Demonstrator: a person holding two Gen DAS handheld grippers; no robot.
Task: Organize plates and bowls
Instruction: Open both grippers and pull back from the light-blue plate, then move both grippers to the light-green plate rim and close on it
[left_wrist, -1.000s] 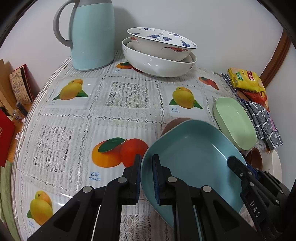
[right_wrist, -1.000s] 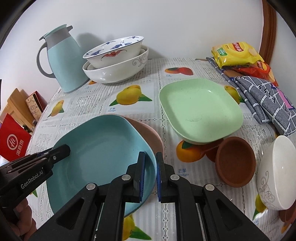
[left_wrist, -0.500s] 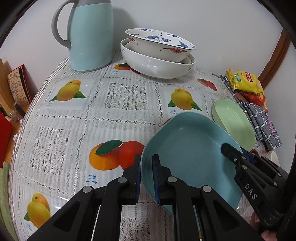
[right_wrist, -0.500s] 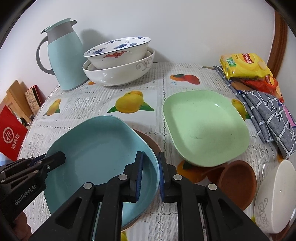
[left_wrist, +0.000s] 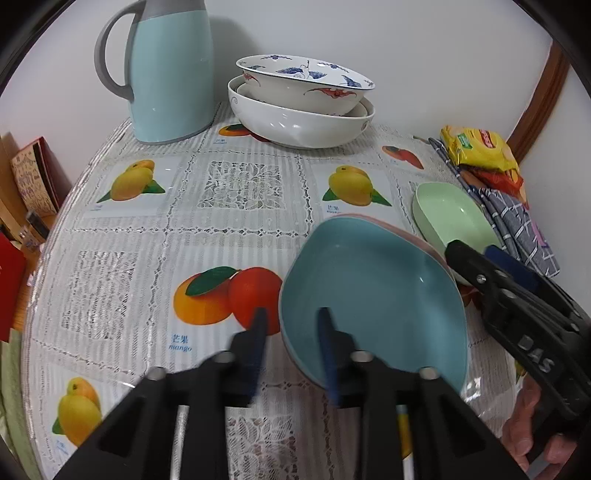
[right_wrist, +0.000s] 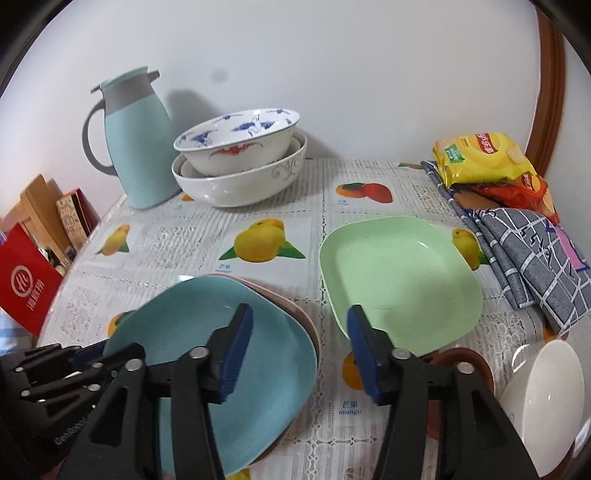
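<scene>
Two stacked bowls (right_wrist: 240, 173) beside jug (right_wrist: 133, 140)

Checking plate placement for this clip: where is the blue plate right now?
In both wrist views the blue plate lies low on the table, stacked on a pink plate, left of the green plate.

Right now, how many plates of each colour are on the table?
blue plate: 1
pink plate, lying under the blue one: 1
green plate: 1
Total: 3 plates
</scene>
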